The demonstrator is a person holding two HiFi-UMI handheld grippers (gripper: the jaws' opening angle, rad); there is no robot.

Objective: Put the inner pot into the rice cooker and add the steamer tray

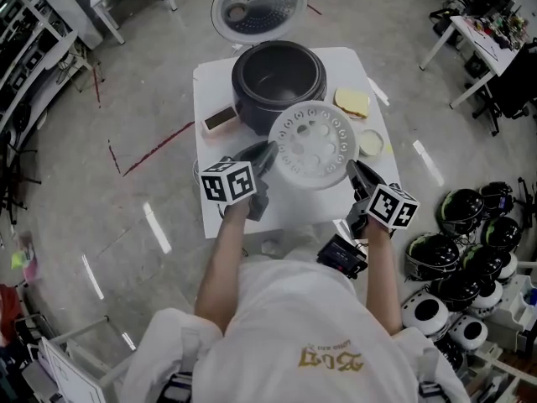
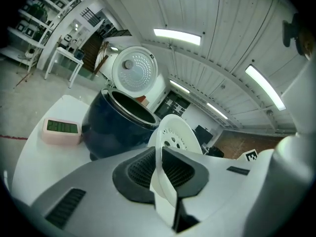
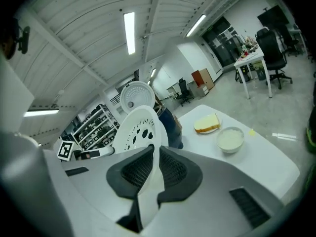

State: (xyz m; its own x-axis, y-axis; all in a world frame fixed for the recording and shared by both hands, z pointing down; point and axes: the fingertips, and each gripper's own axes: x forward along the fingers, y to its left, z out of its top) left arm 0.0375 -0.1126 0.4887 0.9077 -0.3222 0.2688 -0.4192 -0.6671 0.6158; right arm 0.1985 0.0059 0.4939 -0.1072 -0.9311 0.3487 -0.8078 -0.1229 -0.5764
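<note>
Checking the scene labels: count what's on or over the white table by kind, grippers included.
Rice cooker: 1
Steamer tray: 1
Grippers: 2, left gripper and right gripper, both shut on the tray
Small white bowl: 1
Yellow slice: 1
Pink box with display: 1
Total: 7

The steamer tray (image 1: 316, 143) is white with round holes, the rice cooker (image 1: 245, 106) dark.

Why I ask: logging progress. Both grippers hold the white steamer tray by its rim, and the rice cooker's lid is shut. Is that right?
Not quite: the head view shows the lid of the rice cooker open. The left gripper and right gripper do hold the white steamer tray by its rim.
</note>
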